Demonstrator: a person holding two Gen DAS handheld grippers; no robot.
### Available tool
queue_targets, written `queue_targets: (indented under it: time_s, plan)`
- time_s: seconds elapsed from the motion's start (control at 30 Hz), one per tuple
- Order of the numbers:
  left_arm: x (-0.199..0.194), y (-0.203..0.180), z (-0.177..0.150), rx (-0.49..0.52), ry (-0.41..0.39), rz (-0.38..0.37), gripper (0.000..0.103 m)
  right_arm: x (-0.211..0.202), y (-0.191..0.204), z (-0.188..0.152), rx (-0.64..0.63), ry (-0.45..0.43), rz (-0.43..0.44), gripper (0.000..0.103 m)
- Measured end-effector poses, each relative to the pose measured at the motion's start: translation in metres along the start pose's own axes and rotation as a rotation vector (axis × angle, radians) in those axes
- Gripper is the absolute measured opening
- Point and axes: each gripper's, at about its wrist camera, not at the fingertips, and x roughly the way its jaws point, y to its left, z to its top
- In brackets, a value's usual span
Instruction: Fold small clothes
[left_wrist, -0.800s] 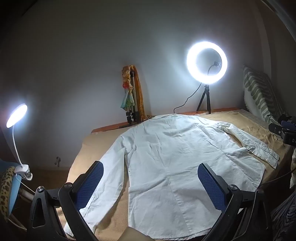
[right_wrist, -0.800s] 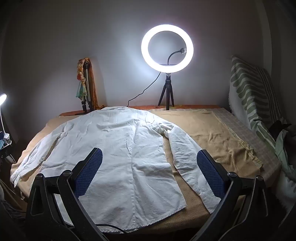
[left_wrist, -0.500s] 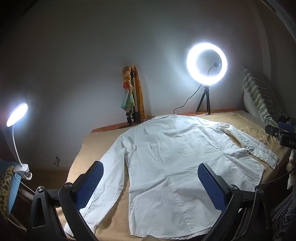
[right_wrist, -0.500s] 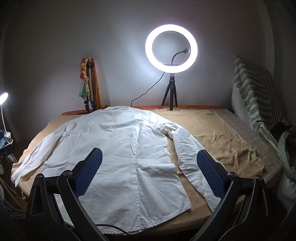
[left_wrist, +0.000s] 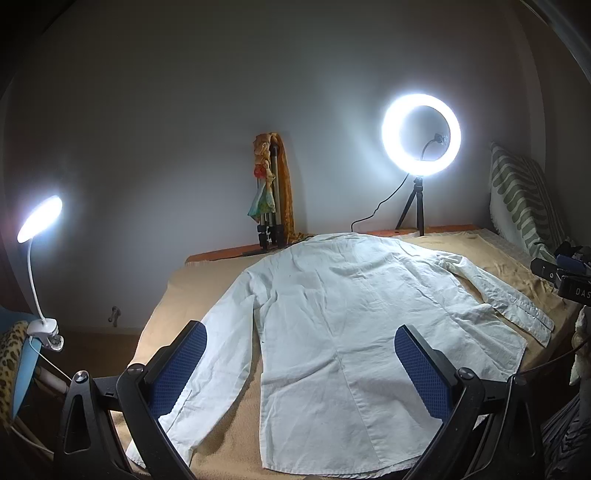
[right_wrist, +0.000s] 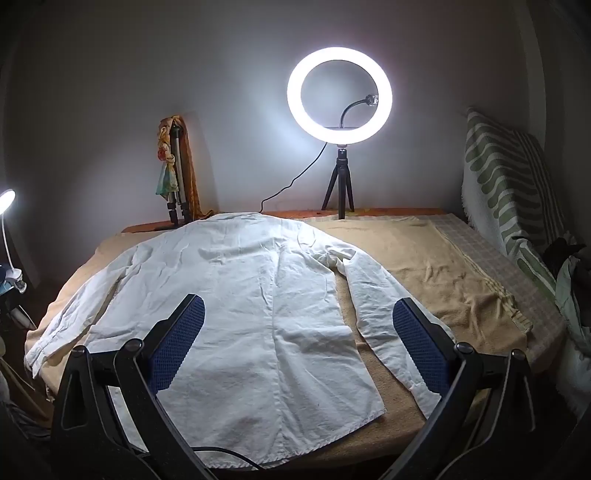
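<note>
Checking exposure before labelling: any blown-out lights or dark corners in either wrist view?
Left wrist view: ring light and clip lamp are blown out, corners dark, white shirt evenly lit. Right wrist view: ring light glares, edges vignetted, shirt readable.

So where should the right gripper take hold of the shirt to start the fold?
Probably the right sleeve's cuff. The shirt lies flat, back up, sleeves spread, and that cuff sits nearest the open right gripper, near the bed's front edge. Come from the near side, low, pinching the cuff edge.
</note>
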Motion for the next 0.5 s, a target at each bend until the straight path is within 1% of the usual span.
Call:
queue_targets:
  time_s: [0.5]
  plan:
    - [-0.0009, -0.0001, -0.0011, -0.006, 0.001, -0.006, 0.103, 0.0021, 0.0012, 0.0007, 0.000, 0.005, 0.002, 0.103]
